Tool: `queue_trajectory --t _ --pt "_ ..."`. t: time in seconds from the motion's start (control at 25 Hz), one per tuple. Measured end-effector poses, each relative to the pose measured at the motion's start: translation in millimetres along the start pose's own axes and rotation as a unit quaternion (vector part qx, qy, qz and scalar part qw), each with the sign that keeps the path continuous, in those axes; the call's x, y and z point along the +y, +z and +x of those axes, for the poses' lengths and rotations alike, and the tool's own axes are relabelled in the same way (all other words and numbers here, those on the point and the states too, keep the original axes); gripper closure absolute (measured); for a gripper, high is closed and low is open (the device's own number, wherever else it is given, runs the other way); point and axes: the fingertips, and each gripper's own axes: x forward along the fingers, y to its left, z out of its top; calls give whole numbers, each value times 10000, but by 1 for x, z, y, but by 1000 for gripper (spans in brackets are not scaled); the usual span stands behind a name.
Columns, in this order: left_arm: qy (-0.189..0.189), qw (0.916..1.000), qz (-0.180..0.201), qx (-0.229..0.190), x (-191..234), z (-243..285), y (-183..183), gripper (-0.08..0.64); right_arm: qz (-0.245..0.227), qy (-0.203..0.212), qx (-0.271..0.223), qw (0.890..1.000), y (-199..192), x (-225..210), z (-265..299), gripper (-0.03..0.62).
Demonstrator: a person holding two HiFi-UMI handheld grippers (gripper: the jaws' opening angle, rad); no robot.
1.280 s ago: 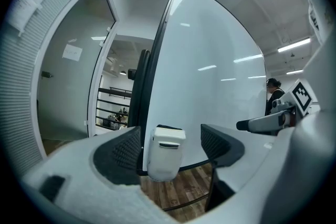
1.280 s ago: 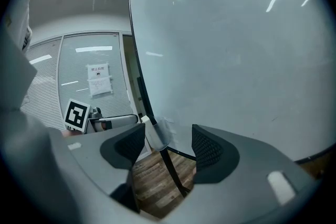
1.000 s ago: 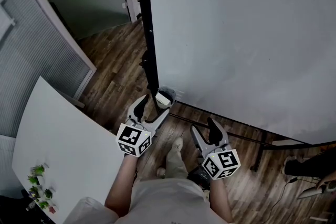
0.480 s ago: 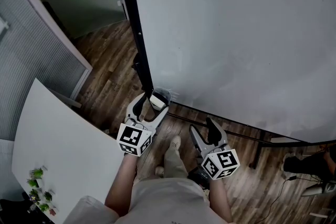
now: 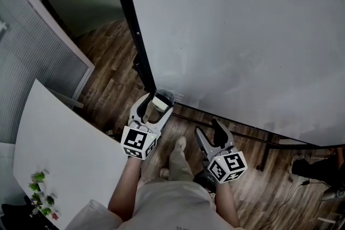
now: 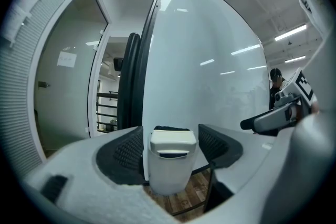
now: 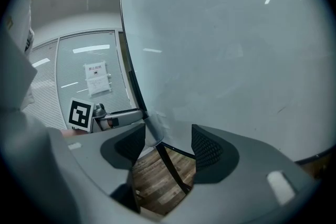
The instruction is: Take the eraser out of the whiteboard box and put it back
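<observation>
We judge the step in hand to be the grasp that begins the lift. Our left tool point(image 5: 158, 105) reaches to the lower left corner of the large white whiteboard point(image 5: 242, 35), where the small pale plastic box point(image 5: 169, 94) sits against the board's dark frame point(image 5: 129, 24).

The jaws have just been closing. They now stand wide on either side of the white plastic eraser point(image 6: 169, 165), whose dark felt shows along its top. The left pad looks close against its side, but a thin strip of board shows between the right pad and it, so we take the tool as not yet clenched.

To do this well, we should finish the squeeze with the pads square on the eraser's two flat sides. They need to sit high enough to bite the eraser itself and not the box wall. Then we draw it straight up, so it neither scrapes nor drags the box. A skewed bite on smooth plastic could let it twist or slip.

Our right tool point(image 5: 207, 127) hangs released and empty to the right. Between its jaws we see only brown wooden floor point(image 5: 113, 67) and the frame.

The box is the only container here. The eraser stands upright inside it and seems to fill it, and nothing else shows in it. From the left gripper view we cannot cleanly tell the box front from the eraser body.
</observation>
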Motion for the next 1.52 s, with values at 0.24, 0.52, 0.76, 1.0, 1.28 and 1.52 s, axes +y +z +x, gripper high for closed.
queue_trajectory --t 0.24,0.52,0.76,1.0,1.28,1.52 --pt "74 9999 112 -30 -1 2 -2 263 20 10 6 10000 0 -3 1 316" --pt "157 9997 169 -9 1 2 -1 290 41 15 44 10000 -3 -3 1 317" --pt "181 9996 205 -20 1 0 0 301 59 10 34 10000 -2 -3 0 319" --pt "143 9995 296 37 1 1 -2 299 106 -22 10 9999 -3 -8 -1 324" --pt "153 9988 468 51 0 -2 0 304 98 -38 -8 9999 -3 -7 -5 328" --pt "139 9986 502 0 1 -2 7 304 88 -39 -29 9999 0 -5 -6 331"
